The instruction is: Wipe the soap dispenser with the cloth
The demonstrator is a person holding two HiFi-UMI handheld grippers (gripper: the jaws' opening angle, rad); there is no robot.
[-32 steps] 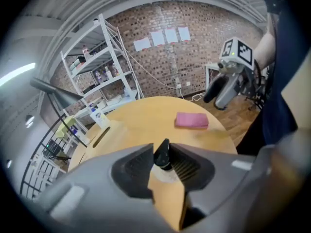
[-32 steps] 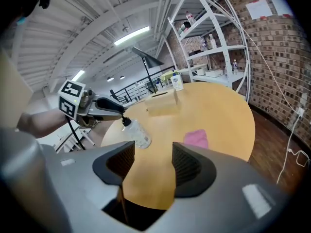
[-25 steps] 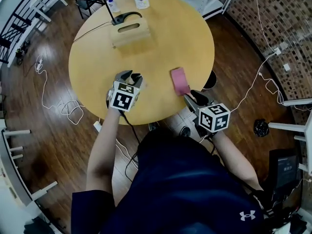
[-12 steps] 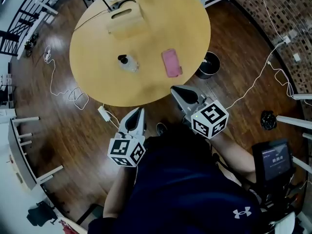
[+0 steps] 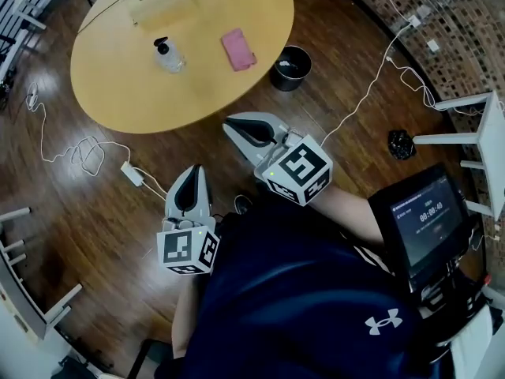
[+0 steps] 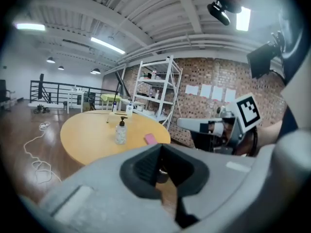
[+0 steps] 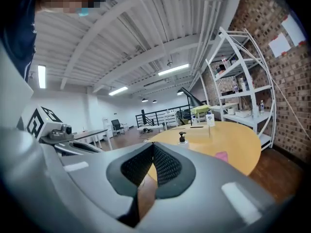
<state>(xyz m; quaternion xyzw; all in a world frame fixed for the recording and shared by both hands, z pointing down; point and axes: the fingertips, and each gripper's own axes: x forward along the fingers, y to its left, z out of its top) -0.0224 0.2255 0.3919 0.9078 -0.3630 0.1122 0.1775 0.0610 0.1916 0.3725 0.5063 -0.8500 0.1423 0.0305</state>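
Plainly, the soap dispenser [image 5: 168,54] stands upright on the round wooden table [image 5: 118,93], a small clear bottle with a black pump on top. The pink cloth [image 5: 238,50] lies flat and folded near it, the two apart and not touching.

The bottle looks light and smooth-walled, so I judge it would slide or tip under a sideways rub unless steadied. The body just below the pump seems the safest place to grip (the pump head itself would likely sink or swivel). The cloth looks soft and limp. A pinch at an edge or corner should lift it, though it may unfold and hang.

A wooden box [image 5: 162,8] sits at the far side of the table, and a dark bin [image 5: 290,67] stands on the floor just beside the table's rim.

Both grippers are off the table, well apart from bottle and cloth, close to the person's body. The left gripper [image 5: 192,174] has its jaws pressed together on nothing; the right gripper [image 5: 233,126] is likewise closed and empty.
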